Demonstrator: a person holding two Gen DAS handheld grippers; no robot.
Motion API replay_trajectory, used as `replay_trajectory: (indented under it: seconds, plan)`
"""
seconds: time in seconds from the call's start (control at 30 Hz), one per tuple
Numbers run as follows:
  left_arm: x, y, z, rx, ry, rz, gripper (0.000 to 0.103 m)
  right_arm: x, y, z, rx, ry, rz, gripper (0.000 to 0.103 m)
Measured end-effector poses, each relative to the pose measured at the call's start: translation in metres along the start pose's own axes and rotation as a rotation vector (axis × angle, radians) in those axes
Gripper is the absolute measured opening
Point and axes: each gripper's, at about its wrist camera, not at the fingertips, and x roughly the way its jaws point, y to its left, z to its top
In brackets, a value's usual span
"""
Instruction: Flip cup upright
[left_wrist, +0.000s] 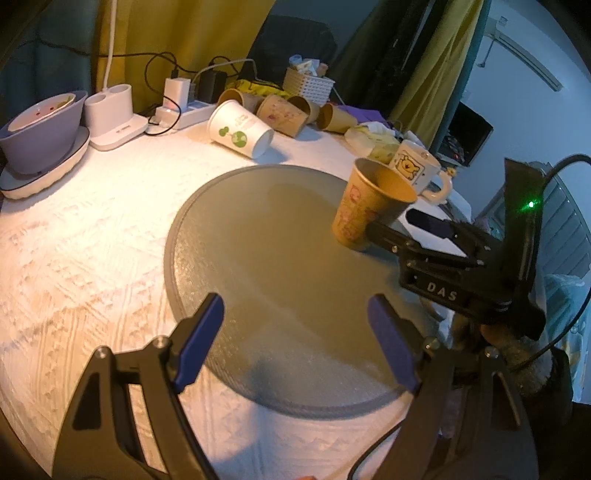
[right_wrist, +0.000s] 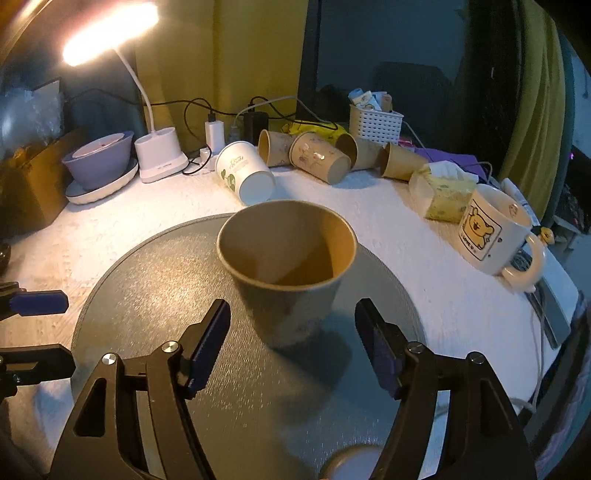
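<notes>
The brown paper cup (right_wrist: 286, 273) is standing upright, mouth up, on the round grey mat (right_wrist: 147, 295) covering the white worktop (right_wrist: 388, 206). The right gripper (right_wrist: 293, 345) is hovering just in front of it, fingers spread wide on either side without touching. The left gripper (left_wrist: 295, 343) is hanging over the mat's near edge, fingers wide and holding nothing.

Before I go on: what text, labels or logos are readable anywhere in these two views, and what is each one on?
"DAS": raised letters on the black body of the right gripper, seen from the left wrist view.
White paper cup lying on its side: green script above a leaf print, too blurred to read.
Bear mug: a small line under the yellow bear, too small to read.
Lamp base: faint mark on its front, unreadable.
Brown paper cup on the round mat: pink pictures only, no legible words.
</notes>
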Motion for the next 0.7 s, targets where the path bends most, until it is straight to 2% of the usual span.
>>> replay_trajectory:
  seconds: [0.37,0.7]
  plan:
    - [-0.024,-0.021,-0.013,0.040,-0.046,-0.016,0.082,-0.038,0.002,-0.013,0.014,-0.020,-0.015,0.073]
    - [-0.063,-0.044,-0.020,0.109,-0.161,-0.017,0.082,-0.085,0.003,-0.020,0.030,-0.063,-0.031,0.073]
